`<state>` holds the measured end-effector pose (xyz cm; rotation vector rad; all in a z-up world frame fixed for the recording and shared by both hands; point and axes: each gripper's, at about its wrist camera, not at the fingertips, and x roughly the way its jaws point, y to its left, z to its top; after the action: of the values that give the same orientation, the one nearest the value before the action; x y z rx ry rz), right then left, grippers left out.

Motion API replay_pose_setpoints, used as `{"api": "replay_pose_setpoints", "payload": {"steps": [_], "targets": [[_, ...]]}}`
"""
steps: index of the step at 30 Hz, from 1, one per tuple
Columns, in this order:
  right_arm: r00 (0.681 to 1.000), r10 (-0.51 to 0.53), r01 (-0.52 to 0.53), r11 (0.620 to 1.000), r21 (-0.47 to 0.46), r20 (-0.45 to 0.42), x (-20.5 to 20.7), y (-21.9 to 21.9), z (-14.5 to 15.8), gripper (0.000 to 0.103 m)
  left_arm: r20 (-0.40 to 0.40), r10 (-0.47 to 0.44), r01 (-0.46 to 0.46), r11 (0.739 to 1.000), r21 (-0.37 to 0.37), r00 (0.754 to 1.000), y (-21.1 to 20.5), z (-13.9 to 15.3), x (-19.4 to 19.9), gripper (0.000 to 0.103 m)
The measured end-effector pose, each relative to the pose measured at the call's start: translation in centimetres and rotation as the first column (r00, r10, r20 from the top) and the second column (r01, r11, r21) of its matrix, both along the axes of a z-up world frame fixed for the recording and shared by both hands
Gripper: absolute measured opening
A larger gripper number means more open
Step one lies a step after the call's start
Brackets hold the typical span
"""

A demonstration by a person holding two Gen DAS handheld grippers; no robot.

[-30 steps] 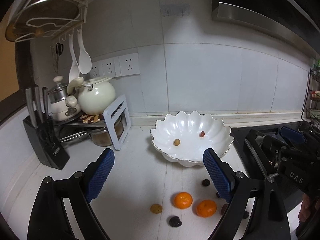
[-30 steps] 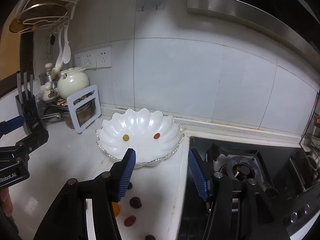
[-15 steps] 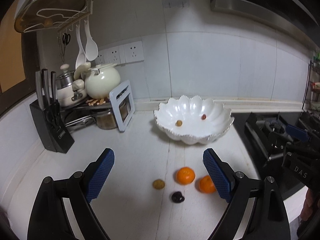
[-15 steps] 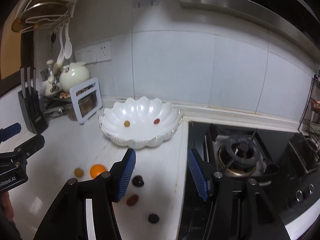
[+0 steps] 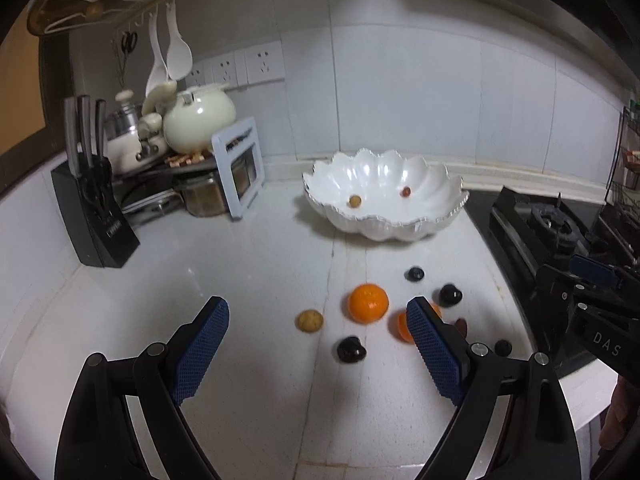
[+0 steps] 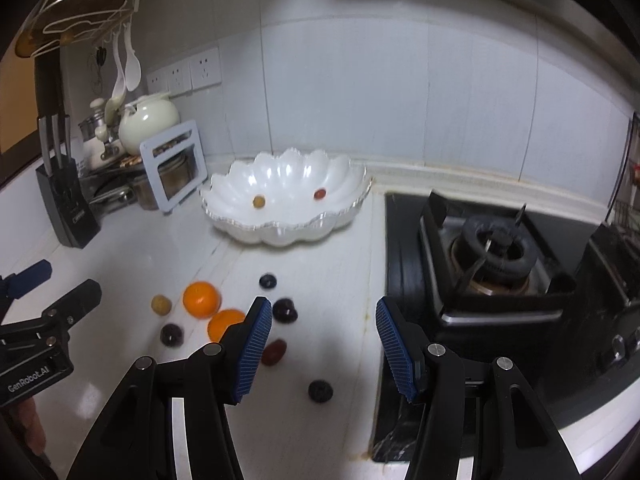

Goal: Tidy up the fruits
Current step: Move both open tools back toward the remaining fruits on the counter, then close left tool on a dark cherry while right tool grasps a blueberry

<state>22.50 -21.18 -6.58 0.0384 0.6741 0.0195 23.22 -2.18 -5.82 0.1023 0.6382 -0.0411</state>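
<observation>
The fruits lie loose on the white tabletop near its front edge, in front of the scalloped white bowl [image 5: 384,204]: two oranges, one in the open [image 5: 368,303] and one half hidden behind a blue pad [image 6: 224,323], a small tan fruit [image 5: 309,321] to their left, several dark round ones such as the one nearest the front [image 5: 351,349], and a reddish one [image 6: 274,352]. Two small fruits sit apart inside the bowl, a tan one [image 6: 259,201] and a red one [image 6: 319,194], so sorting looks barely begun; the bowl is probably where the rest belong.

The left hand-held gripper [image 5: 318,344] hangs above the cluster with its fingers spread wide and nothing between them, roughly bracketing the tan fruit and the open orange, which suggests it is lining up a pick. The right hand-held gripper [image 6: 324,344] is likewise parted and empty, over the strip of tabletop between the fruit and the gas hob [image 6: 496,252], likely waiting its turn.

The tabletop is glossy white stone, so round fruit could roll if nudged. Along its left edge stand a knife block [image 5: 94,208] and a rack with a cream kettle [image 5: 199,122]. White tiles with sockets back the tabletop, and utensils hang above.
</observation>
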Motion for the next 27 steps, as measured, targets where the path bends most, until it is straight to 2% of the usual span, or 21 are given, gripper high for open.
{"api": "replay_pose_setpoints", "payload": {"steps": [7, 18, 27], "targets": [[0.998, 0.005, -0.005, 1.0, -0.004, -0.067, 0.0, 0.0, -2.2, 0.056, -0.061, -0.034, 0.035, 0.999, 0.01, 0.998, -0.4, -2.0, 0.7, 0.091], [0.992, -0.005, 0.005, 1.0, 0.001, -0.129, 0.3, 0.0, -5.0, 0.055, -0.112, -0.061, 0.063, 0.998, 0.015, 0.992, -0.8, -4.7, 2.1, 0.086], [0.983, -0.008, 0.008, 1.0, -0.003, -0.184, 0.8, 0.2, -7.3, 0.046, -0.157, -0.086, 0.088, 0.996, 0.008, 0.984, -1.1, -7.0, 3.5, 0.079]]}}
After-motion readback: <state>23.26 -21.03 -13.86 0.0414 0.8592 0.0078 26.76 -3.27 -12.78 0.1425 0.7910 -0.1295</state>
